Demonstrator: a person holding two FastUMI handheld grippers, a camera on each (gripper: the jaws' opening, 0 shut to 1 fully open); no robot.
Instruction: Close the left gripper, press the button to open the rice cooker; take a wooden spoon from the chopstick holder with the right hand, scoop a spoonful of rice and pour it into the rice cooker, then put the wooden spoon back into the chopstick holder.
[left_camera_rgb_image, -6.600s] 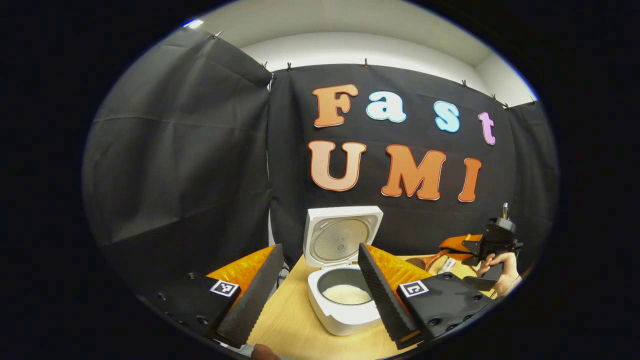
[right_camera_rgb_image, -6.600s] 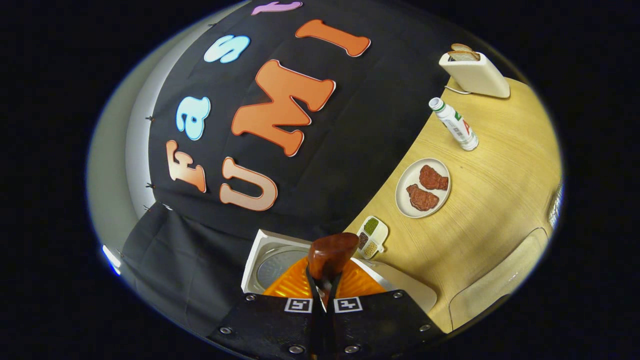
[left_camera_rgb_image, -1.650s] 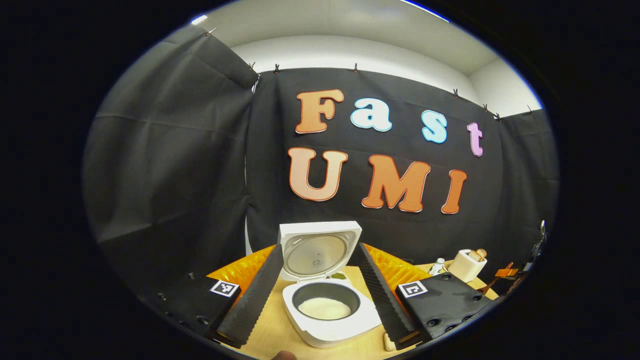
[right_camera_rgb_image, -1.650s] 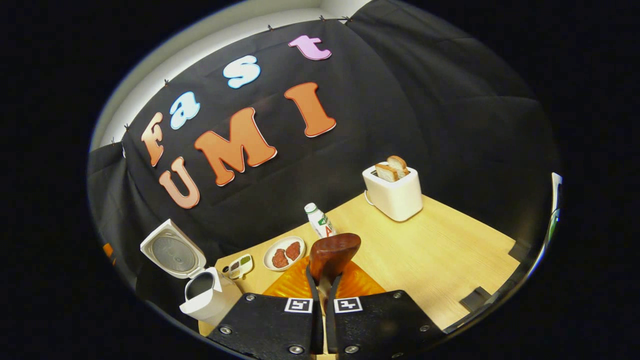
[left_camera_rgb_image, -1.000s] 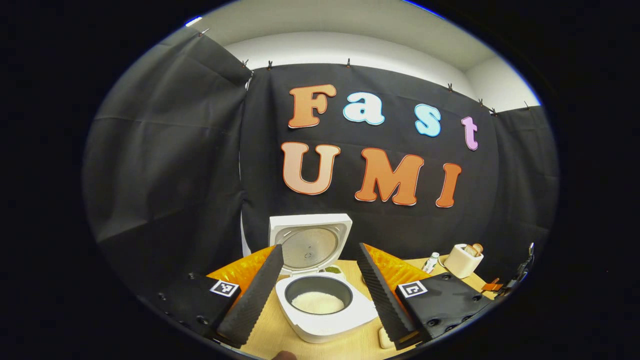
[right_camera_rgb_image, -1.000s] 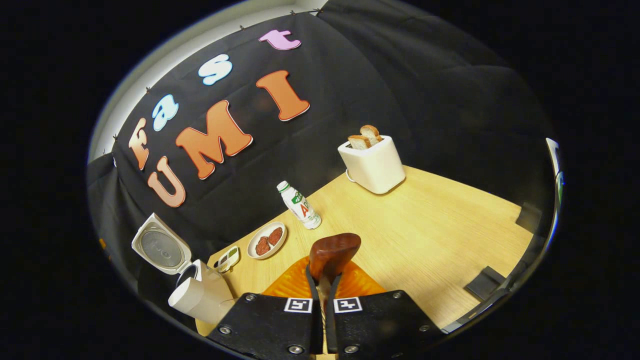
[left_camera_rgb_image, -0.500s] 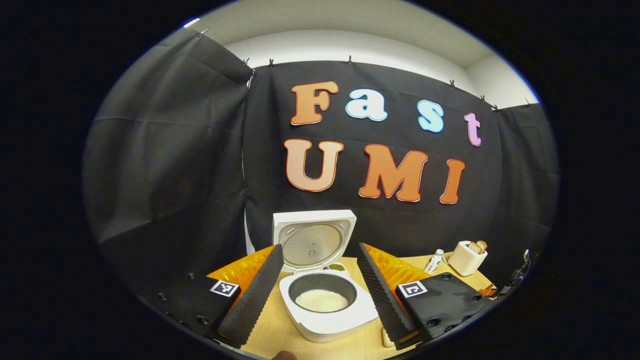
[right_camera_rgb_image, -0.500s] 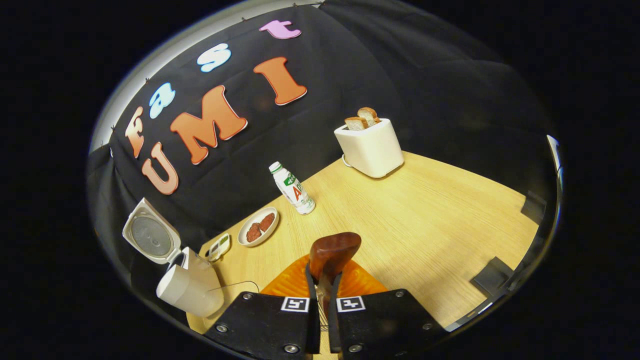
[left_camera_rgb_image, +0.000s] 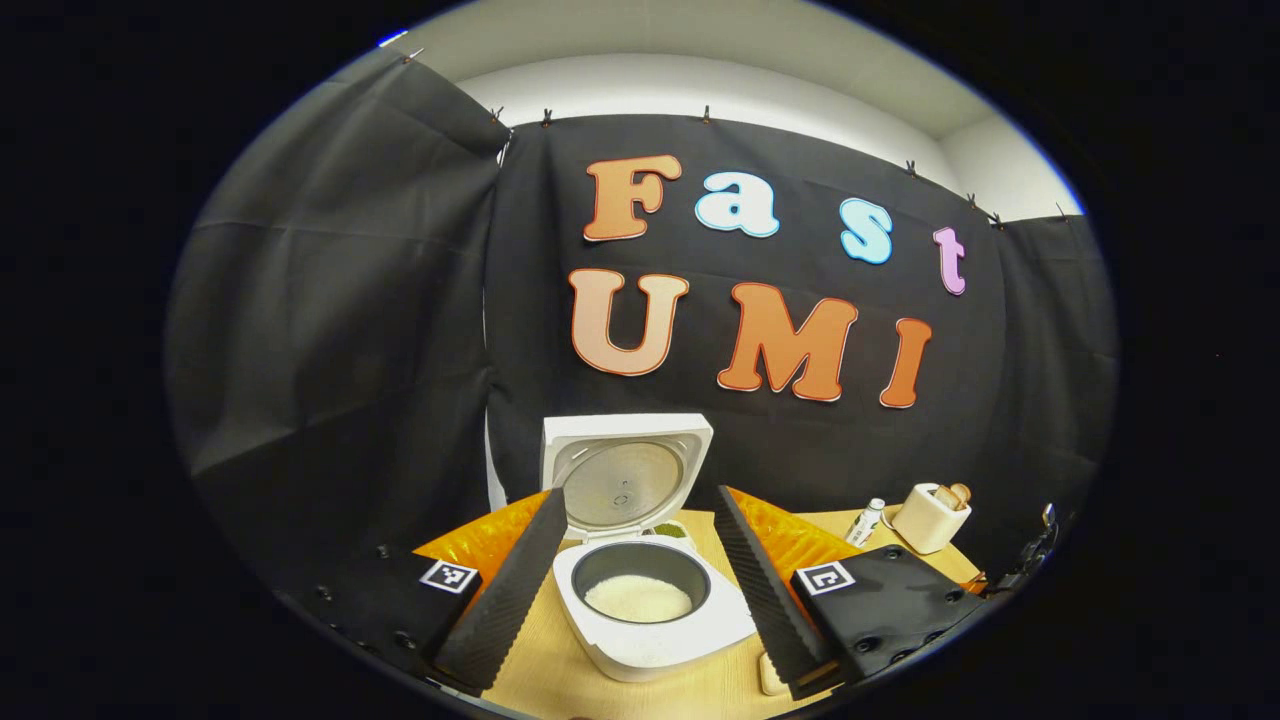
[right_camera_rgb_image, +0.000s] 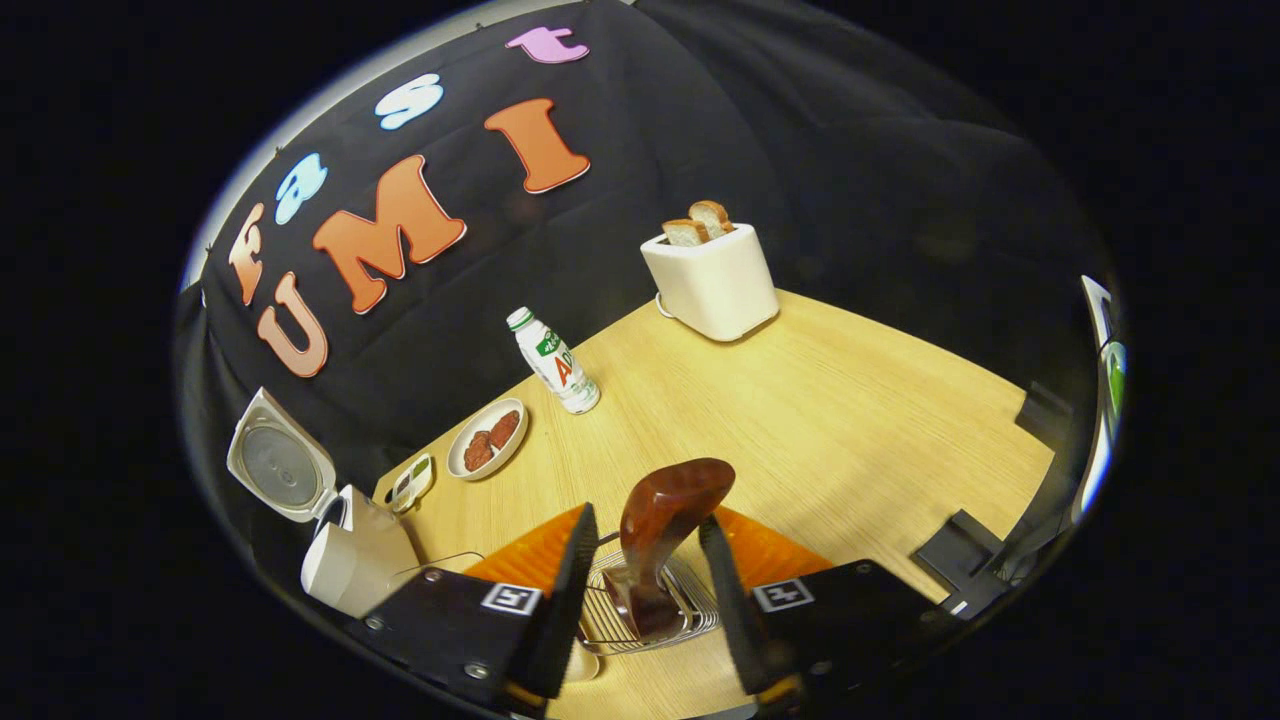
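We see one wooden spoon standing in one wire chopstick holder near the worktop's front edge, between our right gripper's wide-apart fingers, untouched. Our left gripper is wide too, framing one open rice cooker. Along the back edge stand one toaster with two bread slices, one bottle and one plate.

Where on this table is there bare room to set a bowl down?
The widest bare stretch of table lies between the toaster, the chopstick holder and the right edge. It is crowded along the wall: bottle, plate, small dish, rice cooker.
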